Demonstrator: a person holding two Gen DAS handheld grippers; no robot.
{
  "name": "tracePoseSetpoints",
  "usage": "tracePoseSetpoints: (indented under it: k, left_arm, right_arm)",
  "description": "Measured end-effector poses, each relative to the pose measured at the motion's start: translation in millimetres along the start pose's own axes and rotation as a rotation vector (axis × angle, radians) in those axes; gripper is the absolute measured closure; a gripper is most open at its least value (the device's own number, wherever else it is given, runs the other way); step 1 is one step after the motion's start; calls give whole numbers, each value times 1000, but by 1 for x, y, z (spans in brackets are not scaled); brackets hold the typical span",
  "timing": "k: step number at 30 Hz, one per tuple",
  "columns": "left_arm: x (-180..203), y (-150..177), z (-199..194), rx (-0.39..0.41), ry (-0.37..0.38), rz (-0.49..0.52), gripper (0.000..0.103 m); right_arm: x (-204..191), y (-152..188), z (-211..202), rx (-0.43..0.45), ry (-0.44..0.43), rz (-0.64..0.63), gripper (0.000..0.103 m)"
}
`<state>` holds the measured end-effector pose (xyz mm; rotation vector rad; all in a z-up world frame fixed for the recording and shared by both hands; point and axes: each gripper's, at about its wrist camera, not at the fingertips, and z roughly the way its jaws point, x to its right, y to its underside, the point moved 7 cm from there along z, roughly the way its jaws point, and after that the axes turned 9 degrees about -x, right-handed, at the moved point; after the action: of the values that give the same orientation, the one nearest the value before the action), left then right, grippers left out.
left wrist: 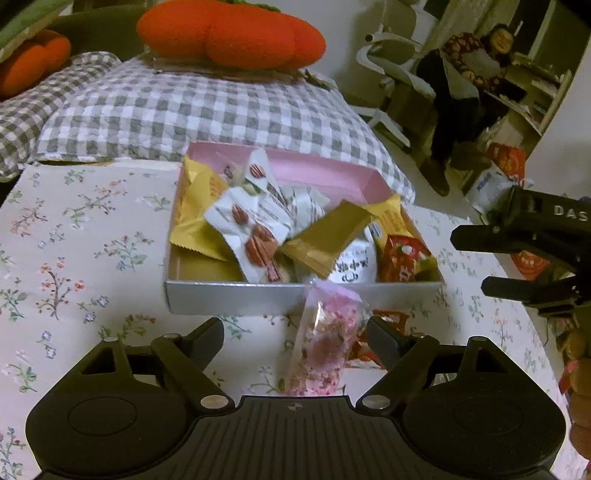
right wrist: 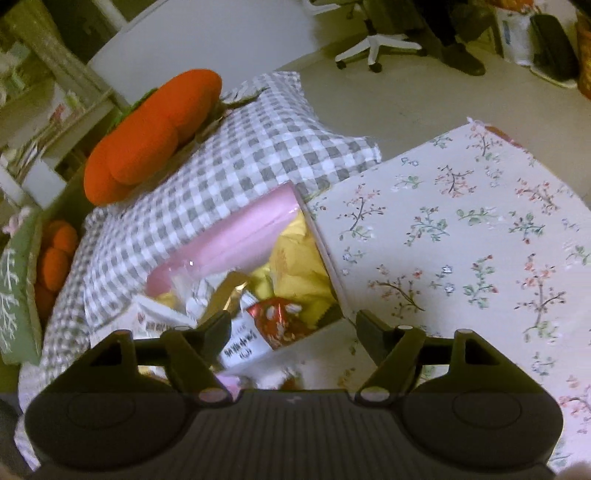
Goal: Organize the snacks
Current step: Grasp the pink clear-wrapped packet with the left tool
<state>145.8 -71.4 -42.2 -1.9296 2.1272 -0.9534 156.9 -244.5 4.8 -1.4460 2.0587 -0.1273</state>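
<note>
Pink-lined box [left wrist: 325, 173], frame centre, holds mixed snacks: two gold packets and two pecan packets countable. Only the left view shows a pink-speckled packet [left wrist: 325, 339] lying between the spread fingers of the left gripper [left wrist: 295, 332], untouched. Right gripper [right wrist: 291, 328] spread, empty, over the box's corner.

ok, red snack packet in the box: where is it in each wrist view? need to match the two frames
Left wrist: red snack packet sits in the box's near right corner, right of centre, beside the white packet with black lettering.
Right wrist: same packet, lower centre, just above the gap between the open fingers, at the box's near end.
Shared landmark: the orange plush cushion on the checked pillow behind the box.
</note>
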Motion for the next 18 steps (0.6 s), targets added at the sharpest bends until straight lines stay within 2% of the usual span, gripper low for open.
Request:
tracePoseSetpoints:
  k: [6, 9, 18]
  left_arm:
    - [-2, 4, 7, -33, -1, -6, 17]
    - [-1, 7, 11, -47, 5, -5, 17]
    - [15, 23, 39, -106, -17, 79, 17]
  right_arm:
    - [0, 7, 0, -37, 8, -24, 23]
    - [0, 8, 5, -52, 40, -46, 22]
    - [6, 19, 13, -112, 96, -89, 15]
